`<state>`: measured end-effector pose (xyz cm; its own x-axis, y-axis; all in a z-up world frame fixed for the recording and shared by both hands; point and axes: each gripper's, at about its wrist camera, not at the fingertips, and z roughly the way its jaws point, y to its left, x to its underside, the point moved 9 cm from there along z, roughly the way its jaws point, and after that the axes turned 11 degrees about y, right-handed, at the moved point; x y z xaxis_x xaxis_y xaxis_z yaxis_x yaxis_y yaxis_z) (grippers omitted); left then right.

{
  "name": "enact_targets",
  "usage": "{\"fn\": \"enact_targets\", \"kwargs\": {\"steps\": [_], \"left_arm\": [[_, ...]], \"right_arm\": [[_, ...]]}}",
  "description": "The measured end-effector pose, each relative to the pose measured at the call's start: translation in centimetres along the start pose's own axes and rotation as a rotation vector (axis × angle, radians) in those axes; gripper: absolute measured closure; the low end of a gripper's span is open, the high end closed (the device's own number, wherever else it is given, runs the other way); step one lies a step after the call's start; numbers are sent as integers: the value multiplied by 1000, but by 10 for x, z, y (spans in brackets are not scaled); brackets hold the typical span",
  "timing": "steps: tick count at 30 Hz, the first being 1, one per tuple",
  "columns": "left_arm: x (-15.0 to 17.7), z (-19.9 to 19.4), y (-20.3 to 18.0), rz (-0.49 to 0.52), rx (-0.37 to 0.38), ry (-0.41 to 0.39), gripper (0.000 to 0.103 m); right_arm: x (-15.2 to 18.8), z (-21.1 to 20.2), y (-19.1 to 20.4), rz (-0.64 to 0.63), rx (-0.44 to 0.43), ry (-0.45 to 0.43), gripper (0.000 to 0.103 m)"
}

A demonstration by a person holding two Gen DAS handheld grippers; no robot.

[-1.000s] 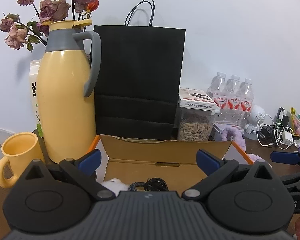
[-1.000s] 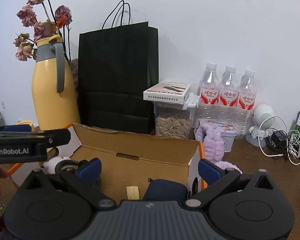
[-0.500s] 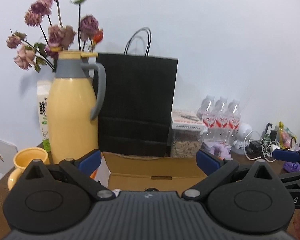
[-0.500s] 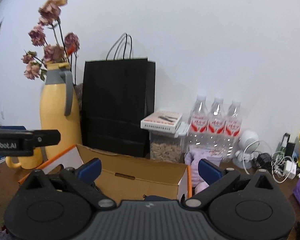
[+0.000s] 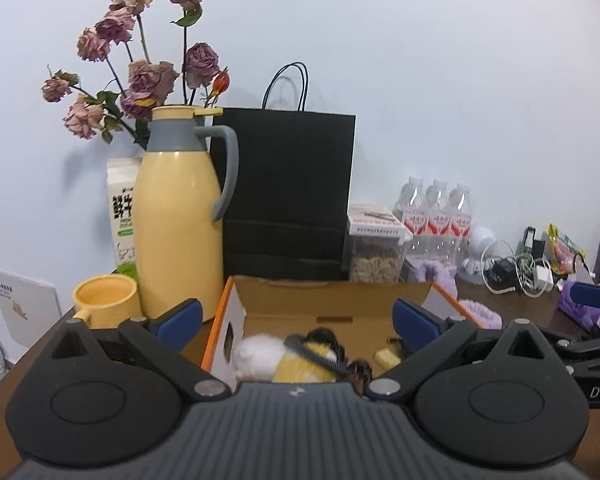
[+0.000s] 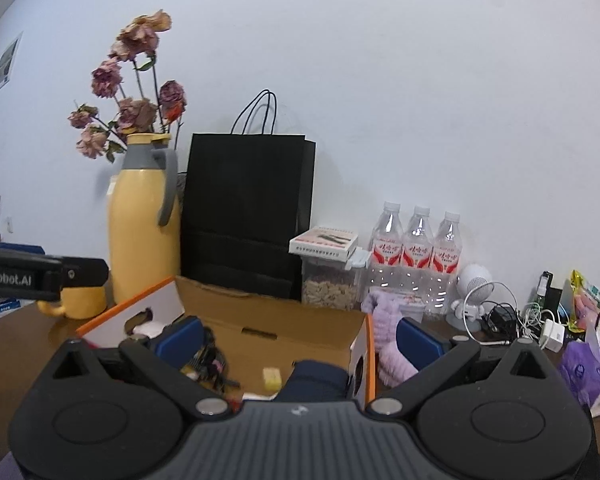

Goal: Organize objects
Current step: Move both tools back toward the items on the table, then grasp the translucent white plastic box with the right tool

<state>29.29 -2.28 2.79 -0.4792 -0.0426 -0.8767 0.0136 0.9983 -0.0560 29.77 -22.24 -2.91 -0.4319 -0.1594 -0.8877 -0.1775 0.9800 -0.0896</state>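
Grippers, left gripper (image 5: 296, 320) and right gripper (image 6: 298, 338), are gaping empty; cardboard box (image 5: 332, 304) contents are lying half-hidden behind them.

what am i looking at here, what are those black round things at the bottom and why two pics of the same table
The black shapes at the bottom are a handheld gripper: a person holds one in each hand, and a fisheye camera on each looks forward along its two blue-tipped fingers. One picture is from the left gripper, the other from the right gripper. Both have their fingers spread wide and hold nothing.

Both look at the same wooden table. In front lies an open cardboard box with a white and yellow plush toy, a black cable and small bits inside. Behind it stand a yellow jug, a yellow mug, a black paper bag, dried roses, a jar of seeds and three water bottles. Chargers and cables lie to the right.
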Motion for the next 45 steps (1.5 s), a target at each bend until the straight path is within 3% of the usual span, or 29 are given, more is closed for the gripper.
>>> {"fn": "enact_targets", "kwargs": {"steps": [16,22,31,38,41,42,45], "left_arm": [[110,-8,21,-13,10,164,0],[124,-8,25,-13,17,154,0],[131,2,36,-59,1,223,0],[132,-1,33,-50,-2,218,0],[133,-1,32,-46,-6,218,0],[133,-1,32,-45,-7,218,0],[134,-2,32,-40,-6,214,0]], "right_arm": [[99,-21,21,16,1,96,0],[112,-11,14,67,-3,139,0],[117,16,2,109,89,191,0],[112,35,-2,145,134,220,0],[112,36,-4,161,121,221,18],[111,35,-4,160,110,212,39],[110,28,0,150,77,189,38]]}}
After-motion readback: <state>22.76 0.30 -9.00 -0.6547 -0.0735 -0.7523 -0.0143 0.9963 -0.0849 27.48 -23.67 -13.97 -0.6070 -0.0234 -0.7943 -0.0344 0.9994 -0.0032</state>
